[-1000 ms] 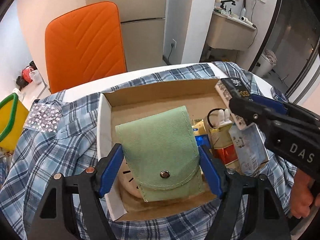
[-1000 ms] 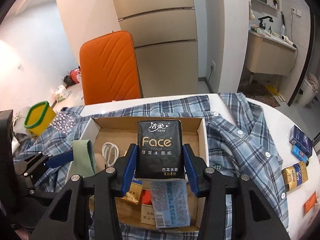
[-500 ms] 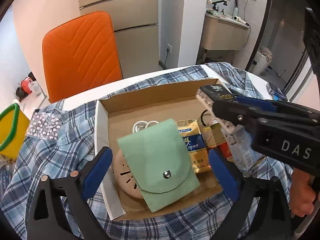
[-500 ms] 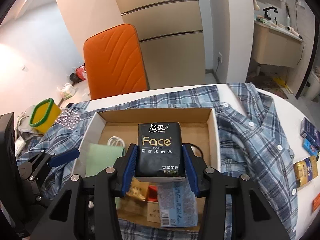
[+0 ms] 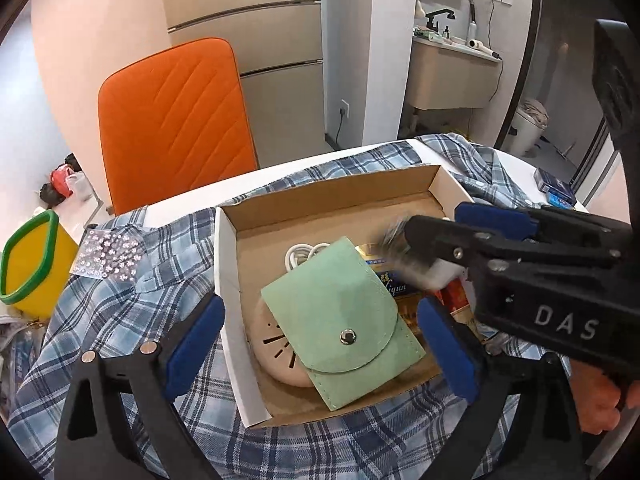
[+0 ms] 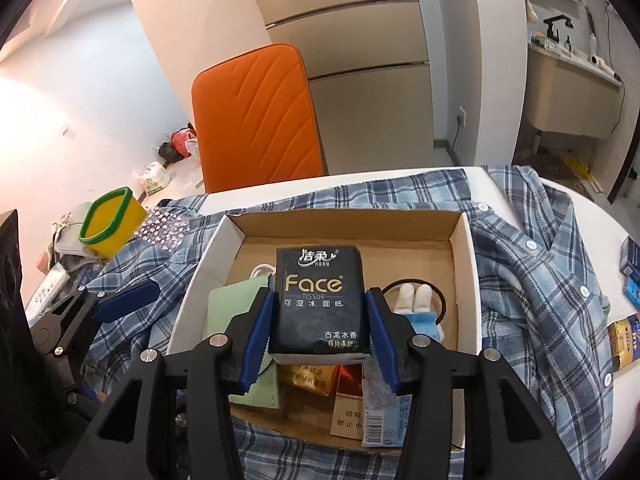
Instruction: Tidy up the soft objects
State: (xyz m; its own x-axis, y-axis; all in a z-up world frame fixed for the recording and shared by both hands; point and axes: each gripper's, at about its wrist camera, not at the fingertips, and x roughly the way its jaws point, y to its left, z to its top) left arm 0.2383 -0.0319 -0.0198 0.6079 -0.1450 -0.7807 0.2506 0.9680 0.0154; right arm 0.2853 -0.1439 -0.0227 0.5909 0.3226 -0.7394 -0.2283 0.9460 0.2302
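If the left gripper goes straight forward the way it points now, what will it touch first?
Most likely the green pouch, lying in the cardboard box between the open fingers of the left gripper. Depth is unclear, so the near box edge might touch a finger first.

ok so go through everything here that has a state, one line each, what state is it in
left gripper: open, empty, pads clear of the pouch
right gripper: jaws opening, tissue pack between the pads
black tissue pack: sealed, upright over the box
green pouch: flap snapped shut, lying in the box
cardboard box: open-topped, partly filled
plaid shirt: spread under the box
white cable: coiled, partly under the pouch
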